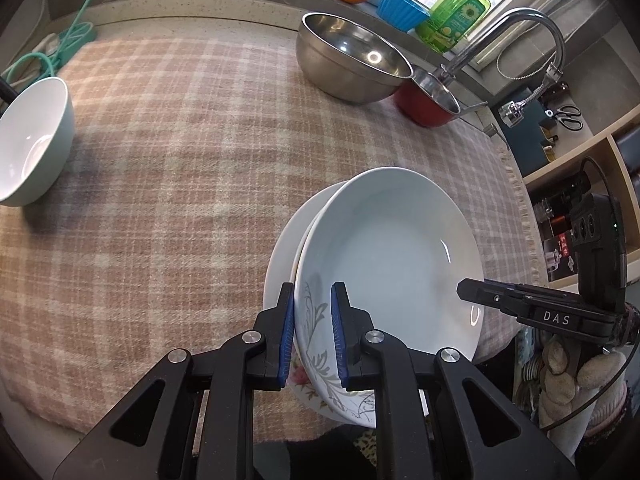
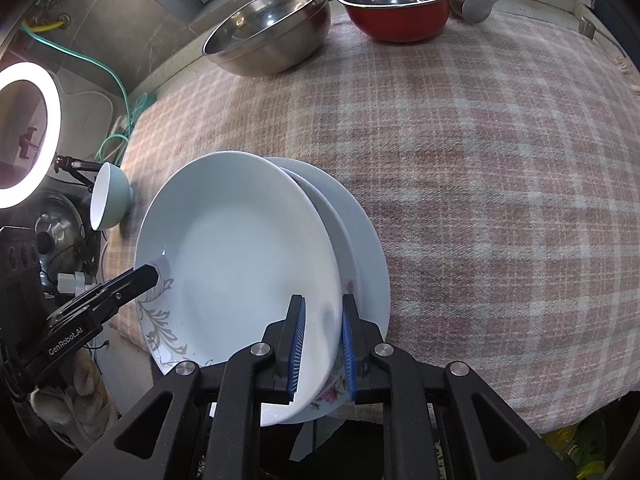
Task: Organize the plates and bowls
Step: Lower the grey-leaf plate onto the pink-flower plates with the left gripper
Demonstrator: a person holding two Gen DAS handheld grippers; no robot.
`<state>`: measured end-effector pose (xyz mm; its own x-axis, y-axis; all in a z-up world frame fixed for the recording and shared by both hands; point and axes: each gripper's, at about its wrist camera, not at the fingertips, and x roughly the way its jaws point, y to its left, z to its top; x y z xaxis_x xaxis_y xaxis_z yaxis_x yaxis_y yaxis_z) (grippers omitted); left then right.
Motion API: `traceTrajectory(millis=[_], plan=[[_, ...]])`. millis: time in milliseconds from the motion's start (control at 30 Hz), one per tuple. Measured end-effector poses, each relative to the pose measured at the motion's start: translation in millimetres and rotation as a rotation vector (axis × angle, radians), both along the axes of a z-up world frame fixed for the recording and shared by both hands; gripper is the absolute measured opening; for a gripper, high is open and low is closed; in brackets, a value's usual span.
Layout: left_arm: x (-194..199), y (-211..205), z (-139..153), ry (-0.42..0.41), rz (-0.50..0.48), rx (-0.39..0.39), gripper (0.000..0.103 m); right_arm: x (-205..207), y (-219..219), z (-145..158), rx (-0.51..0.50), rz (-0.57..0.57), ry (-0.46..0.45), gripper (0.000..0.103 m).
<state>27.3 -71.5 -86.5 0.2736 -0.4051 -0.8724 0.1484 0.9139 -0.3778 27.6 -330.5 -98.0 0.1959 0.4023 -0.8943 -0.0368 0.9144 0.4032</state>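
**Top plate gripped from both sides**

Left wrist view: the top plate point(image 1: 384, 248) is pinched at its near rim by the left gripper point(image 1: 313, 332) (grey leaf pattern between the pads), tilted over the stack on the checked cloth point(image 1: 160, 168).

Right wrist view: its right rim is clamped by the right gripper point(image 2: 323, 350); the steel bowl point(image 2: 268, 28) is seen far behind.

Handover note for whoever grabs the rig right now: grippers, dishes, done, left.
Left gripper: shut on the near-left rim of the top plate, by its grey leaf print.
Right gripper: shut on the same plate's near-right rim.
Top plate sits tilted on the plate stack at the near edge of the checked cloth; whether it is fully seated cannot be told.
White bowl stands alone at the far left; steel bowl and red bowl sit at the back.
Done: plates gathered in one stack.
Left: probably settle and release the plate, then sort the bowls.
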Motion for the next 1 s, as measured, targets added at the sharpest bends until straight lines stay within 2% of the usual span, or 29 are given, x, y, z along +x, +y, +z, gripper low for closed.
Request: traceTrajectory(millis=[433, 767, 1000], plan=[[1, -2, -3, 0.008, -0.018, 0.018, 0.014, -1, 6, 1, -0.043, 0.026, -0.018, 0.018], [-2, -11, 22, -0.108, -0.063, 0.064, 0.015, -7, 2, 11, -0.086, 0.008, -0.051, 0.021], [-2, -16, 25, -0.121, -0.066, 0.067, 0.015, -11, -2, 16, -0.077, -0.006, -0.073, 0.021]])
